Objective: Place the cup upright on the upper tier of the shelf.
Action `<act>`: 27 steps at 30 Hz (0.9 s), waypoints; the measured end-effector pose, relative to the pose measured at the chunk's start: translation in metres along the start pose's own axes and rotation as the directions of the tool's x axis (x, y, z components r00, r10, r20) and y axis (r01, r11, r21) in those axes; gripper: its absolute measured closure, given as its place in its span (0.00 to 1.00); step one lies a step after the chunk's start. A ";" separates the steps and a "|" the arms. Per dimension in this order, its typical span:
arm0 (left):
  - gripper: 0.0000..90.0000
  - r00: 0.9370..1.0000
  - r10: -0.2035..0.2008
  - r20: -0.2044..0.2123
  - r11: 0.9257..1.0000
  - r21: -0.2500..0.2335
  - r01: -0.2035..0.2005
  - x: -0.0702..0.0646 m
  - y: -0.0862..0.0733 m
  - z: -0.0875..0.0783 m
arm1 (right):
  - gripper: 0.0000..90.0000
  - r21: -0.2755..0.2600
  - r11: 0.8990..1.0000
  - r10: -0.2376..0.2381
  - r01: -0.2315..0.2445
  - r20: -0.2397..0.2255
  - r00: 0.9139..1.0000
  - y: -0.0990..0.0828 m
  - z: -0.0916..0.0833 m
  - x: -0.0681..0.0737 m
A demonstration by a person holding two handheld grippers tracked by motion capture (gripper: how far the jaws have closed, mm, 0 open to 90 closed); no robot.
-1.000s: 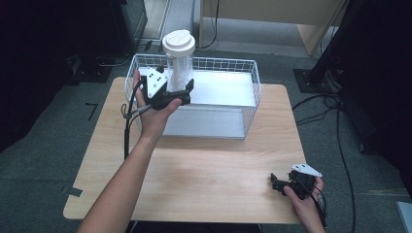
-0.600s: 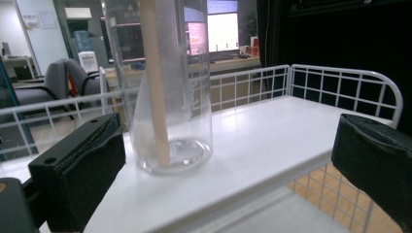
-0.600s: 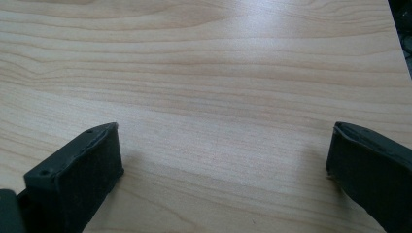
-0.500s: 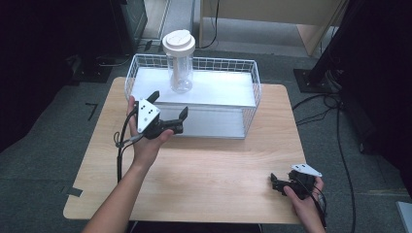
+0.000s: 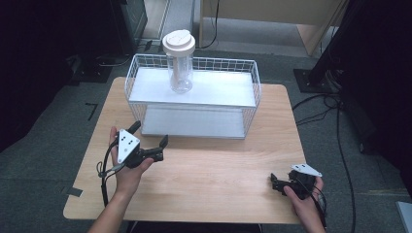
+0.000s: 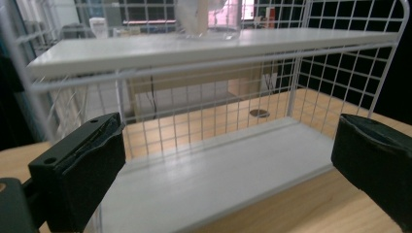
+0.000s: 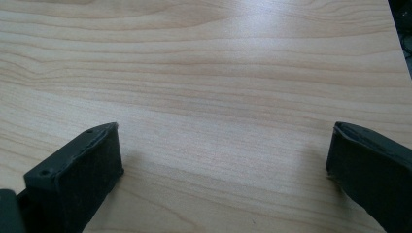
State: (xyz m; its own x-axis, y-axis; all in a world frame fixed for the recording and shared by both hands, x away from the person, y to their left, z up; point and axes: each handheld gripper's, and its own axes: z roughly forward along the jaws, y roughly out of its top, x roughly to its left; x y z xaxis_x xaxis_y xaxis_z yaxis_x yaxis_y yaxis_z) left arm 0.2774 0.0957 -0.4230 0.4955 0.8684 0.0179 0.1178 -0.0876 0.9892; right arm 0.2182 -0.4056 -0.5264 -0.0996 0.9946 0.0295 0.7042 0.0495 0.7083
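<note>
High view overhead, facing forward-down; left claw camera close on wire rack (image 6: 204, 73), shared.

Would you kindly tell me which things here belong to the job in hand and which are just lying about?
Job in hand:
- clear bottle with white lid, upright on the top shelf
- white wire shelf rack
- left tool, open, near the rack

Lying about:
- right tool, open, over the wooden table
- floor cables
</note>
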 end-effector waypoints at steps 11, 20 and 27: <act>0.00 0.998 -0.041 -0.047 0.997 0.067 0.044 0.019 -0.035 -0.033 | 0.00 0.000 1.000 0.000 0.000 0.000 1.000 0.000 0.000 0.000; 0.00 0.995 -0.055 -0.086 0.979 0.189 0.070 0.026 -0.071 -0.047 | 0.00 0.001 1.000 0.001 -0.001 0.002 1.000 0.000 0.000 0.000; 0.00 0.991 -0.077 -0.113 0.964 0.245 0.103 0.048 -0.086 -0.070 | 0.00 0.000 1.000 0.001 -0.001 0.001 1.000 0.000 0.000 0.000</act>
State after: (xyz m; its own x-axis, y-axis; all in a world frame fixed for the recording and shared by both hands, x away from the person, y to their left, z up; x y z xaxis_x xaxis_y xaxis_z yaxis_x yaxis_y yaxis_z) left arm 0.2307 0.1795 -0.4971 0.3843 0.9222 -0.0424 0.3753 -0.1141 0.9198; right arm 0.2184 -0.4055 -0.5264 -0.0978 0.9948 0.0293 0.7046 0.0485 0.7080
